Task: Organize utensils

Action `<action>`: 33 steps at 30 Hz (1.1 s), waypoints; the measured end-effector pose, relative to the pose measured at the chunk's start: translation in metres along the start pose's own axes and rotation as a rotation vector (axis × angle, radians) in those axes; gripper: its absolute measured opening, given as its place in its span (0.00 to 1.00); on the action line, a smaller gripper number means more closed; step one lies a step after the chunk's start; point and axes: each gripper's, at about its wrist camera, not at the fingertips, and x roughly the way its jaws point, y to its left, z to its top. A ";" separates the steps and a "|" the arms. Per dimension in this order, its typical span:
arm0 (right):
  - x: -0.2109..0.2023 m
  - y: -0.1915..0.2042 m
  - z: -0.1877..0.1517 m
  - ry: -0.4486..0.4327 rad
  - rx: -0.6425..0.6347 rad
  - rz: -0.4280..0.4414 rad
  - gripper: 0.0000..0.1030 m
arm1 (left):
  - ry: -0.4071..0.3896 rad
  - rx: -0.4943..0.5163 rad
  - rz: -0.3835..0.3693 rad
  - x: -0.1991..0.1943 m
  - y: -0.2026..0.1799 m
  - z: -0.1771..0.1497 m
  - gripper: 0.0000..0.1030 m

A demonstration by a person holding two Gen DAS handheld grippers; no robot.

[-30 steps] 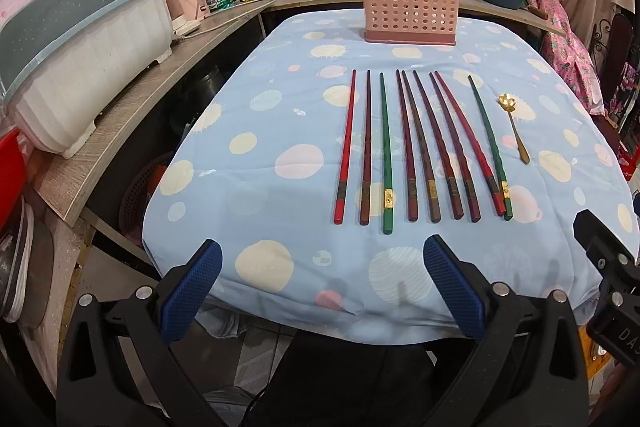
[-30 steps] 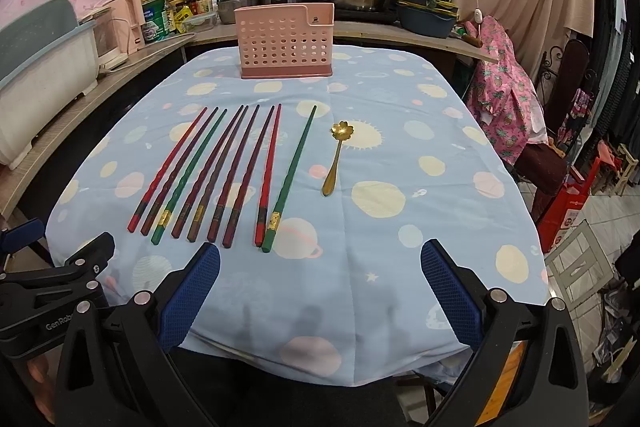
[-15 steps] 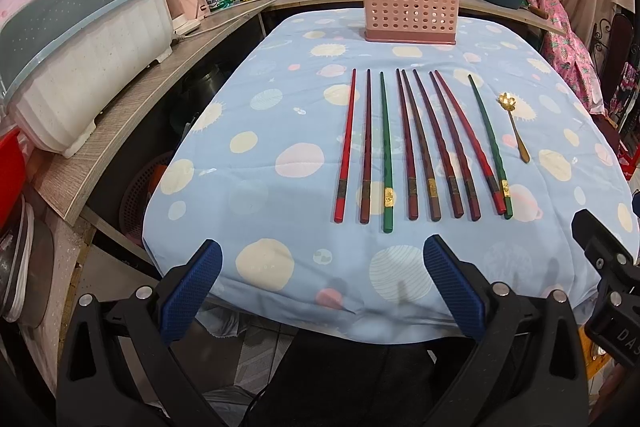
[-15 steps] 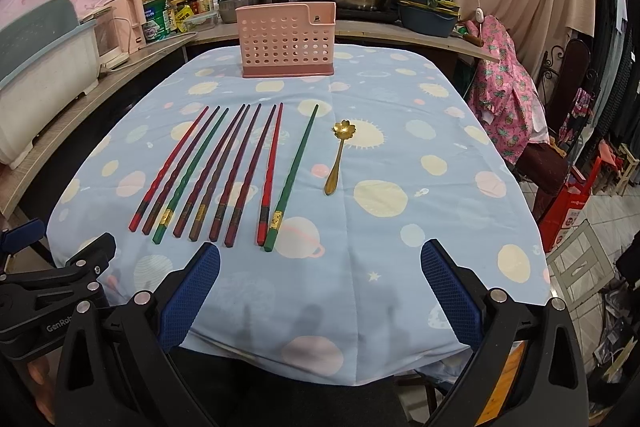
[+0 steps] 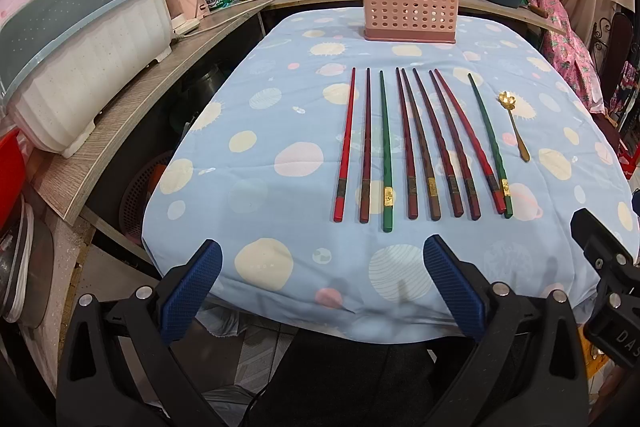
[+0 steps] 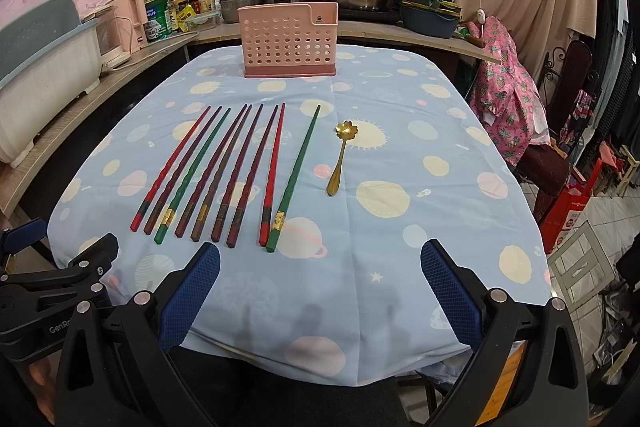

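Left wrist view shows the left gripper (image 5: pixel 318 281) spread wide and empty, held off the near edge of the worktop (image 5: pixel 280 163). The right gripper (image 6: pixel 320 283) is likewise spread and empty at that edge. Nine chopsticks (image 5: pixel 420 143) lie side by side on the cloth, long axes running near to far, thick ends toward the grippers, tips pointing at the pink holder (image 5: pixel 408 5) standing at the far end. A gold spoon (image 6: pixel 340 159) lies just right of the row, apart from the last green stick, its bowl at the far end. Nothing is in the holder yet, as far as can be seen. The sticks sit dead ahead of the left gripper; the spoon and the rightmost sticks lie ahead of the right one, so each would likely reach straight forward and pinch across a thick end.
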 end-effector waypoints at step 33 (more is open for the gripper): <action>0.018 -0.015 -0.001 0.042 0.084 0.007 0.94 | 0.051 -0.043 -0.024 0.019 0.016 0.003 0.93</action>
